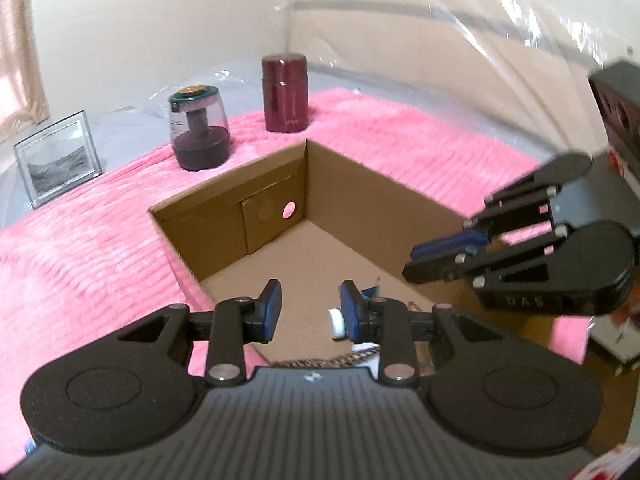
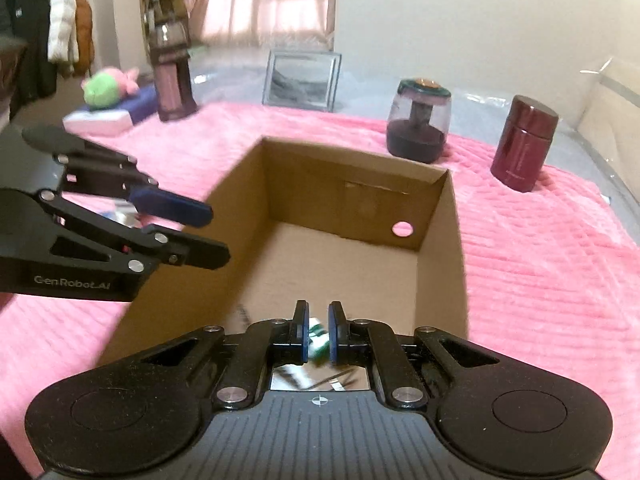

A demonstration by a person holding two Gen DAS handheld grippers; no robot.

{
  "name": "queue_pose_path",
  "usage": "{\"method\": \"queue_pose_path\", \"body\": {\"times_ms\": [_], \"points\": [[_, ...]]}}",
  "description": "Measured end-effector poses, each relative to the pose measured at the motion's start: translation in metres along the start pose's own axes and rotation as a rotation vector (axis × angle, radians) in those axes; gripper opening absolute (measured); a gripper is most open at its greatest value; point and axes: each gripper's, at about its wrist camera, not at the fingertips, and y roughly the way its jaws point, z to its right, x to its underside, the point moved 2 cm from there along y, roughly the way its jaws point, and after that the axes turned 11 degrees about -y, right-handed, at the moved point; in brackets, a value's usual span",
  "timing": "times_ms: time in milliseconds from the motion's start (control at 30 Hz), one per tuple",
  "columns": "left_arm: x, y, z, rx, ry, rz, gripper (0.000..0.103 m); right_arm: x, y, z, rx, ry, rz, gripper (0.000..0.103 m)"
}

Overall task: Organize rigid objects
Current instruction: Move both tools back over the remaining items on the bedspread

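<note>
While agape — left gripper [image 1: 307, 304] above box [image 1: 224, 216]

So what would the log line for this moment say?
left gripper open over box | right gripper nearly shut, empty | jar, flask on blanket

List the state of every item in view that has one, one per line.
cardboard box: open-topped, far end bare.
maroon canister: upright on the pink blanket, lid on.
green-lidded clear jar: upright, closed.
picture frame: standing.
left gripper: open, nothing held.
right gripper: narrowly open, nothing clearly held.
</note>
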Motion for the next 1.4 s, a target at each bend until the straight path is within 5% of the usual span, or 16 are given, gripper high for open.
{"method": "queue_pose_path", "body": {"times_ms": [433, 533, 733, 967, 1400], "points": [[0.059, -0.098, -0.002, -0.038, -0.186, 0.120, 0.033, 0.046, -0.075, -0.065, 0.011, 0.227, 0.143, 0.009], [0.077, -0.116, -0.005, -0.051, -0.228, 0.130, 0.035, 0.051, -0.085, -0.085, 0.017, 0.209, 0.154, 0.016], [0.117, -0.150, -0.018, -0.097, -0.291, 0.142, 0.049, 0.057, -0.102, -0.119, 0.007, 0.202, 0.190, 0.047], [0.159, -0.183, -0.043, -0.169, -0.352, 0.148, 0.075, 0.057, -0.100, -0.161, -0.048, 0.175, 0.201, 0.060], [0.196, -0.227, -0.114, -0.386, -0.465, 0.199, 0.089, 0.042, -0.070, -0.221, -0.105, 0.088, 0.189, 0.070]]}}
